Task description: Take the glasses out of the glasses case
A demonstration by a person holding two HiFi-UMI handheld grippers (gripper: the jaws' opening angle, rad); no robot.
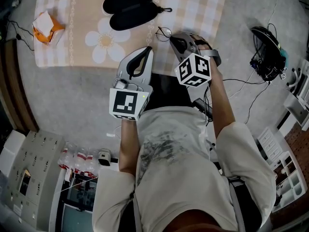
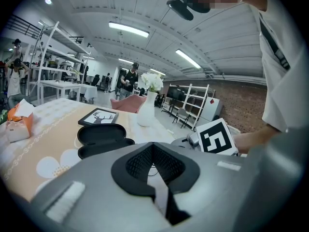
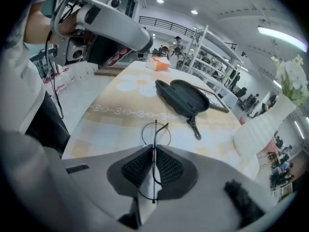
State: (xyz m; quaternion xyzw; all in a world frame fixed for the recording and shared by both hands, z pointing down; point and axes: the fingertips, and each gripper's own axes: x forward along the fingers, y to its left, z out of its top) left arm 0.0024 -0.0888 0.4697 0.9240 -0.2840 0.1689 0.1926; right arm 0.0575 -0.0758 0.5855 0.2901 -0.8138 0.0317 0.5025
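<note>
The black glasses case (image 1: 131, 6) lies open and empty on the checked tablecloth; it also shows in the right gripper view (image 3: 186, 98) and the left gripper view (image 2: 101, 138). Thin wire-framed glasses (image 1: 164, 33) are out of the case, held just above the cloth near the table's front edge. My right gripper (image 1: 173, 38) is shut on the glasses (image 3: 154, 139), and the wire runs between its pads. My left gripper (image 1: 148, 49) hovers beside it to the left, jaws shut with nothing between them.
An orange and white packet (image 1: 46, 27) lies at the cloth's left edge. A framed deer picture (image 2: 99, 116) and a white vase with flowers (image 2: 146, 108) stand beyond the case. The table edge (image 1: 72, 66) runs just ahead of my body. Cables (image 1: 265, 57) lie on the floor to the right.
</note>
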